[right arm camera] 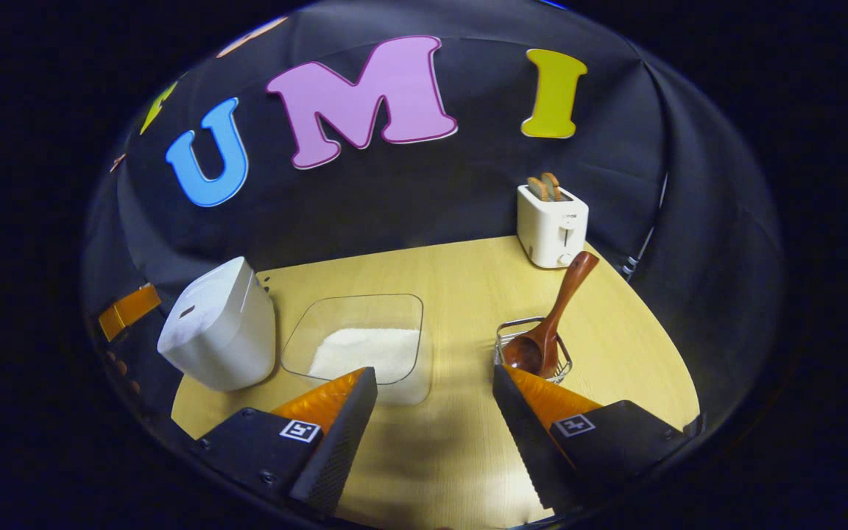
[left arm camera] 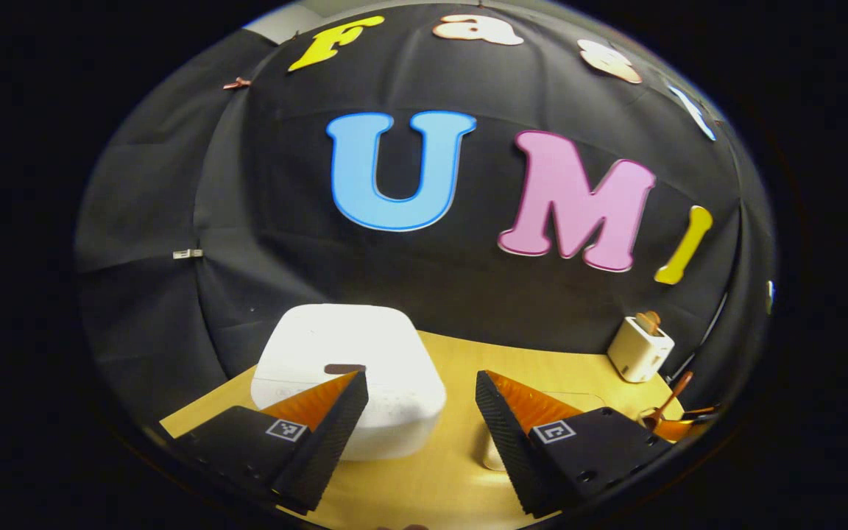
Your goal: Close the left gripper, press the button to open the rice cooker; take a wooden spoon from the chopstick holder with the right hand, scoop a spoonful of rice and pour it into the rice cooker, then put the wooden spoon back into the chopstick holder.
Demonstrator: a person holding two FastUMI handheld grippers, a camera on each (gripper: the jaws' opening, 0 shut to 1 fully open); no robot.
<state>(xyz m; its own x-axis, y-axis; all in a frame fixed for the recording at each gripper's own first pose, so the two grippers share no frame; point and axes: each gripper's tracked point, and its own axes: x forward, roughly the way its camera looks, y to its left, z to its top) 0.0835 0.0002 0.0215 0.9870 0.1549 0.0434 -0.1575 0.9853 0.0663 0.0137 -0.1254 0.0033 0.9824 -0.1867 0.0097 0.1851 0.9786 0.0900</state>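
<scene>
The opening step is judged to be in hand: nothing is gripped, and the lid of the rice cooker (left arm camera: 348,379) is seen shut. In the left gripper view, the left gripper (left arm camera: 422,430) is held low over the bench (left arm camera: 424,471), its jaws wide apart, pointed just to the right of the cooker, with its left finger (left arm camera: 321,442) overlapping the cooker's front. The next move calls for those jaws to be brought together and the tip steered leftward onto the dark button (left arm camera: 344,368) on top.

In the right gripper view, the right gripper (right arm camera: 435,442) is held higher and angled down, jaws likewise apart and empty. Just beyond its fingers the clear rice container (right arm camera: 354,346) is seen, rice inside. To the right, the wooden spoon (right arm camera: 550,320) is leaned bowl-down in the wire chopstick holder (right arm camera: 512,327), handle tilted away. Farthest back, a toaster (right arm camera: 553,224) is set against the booth wall.
</scene>
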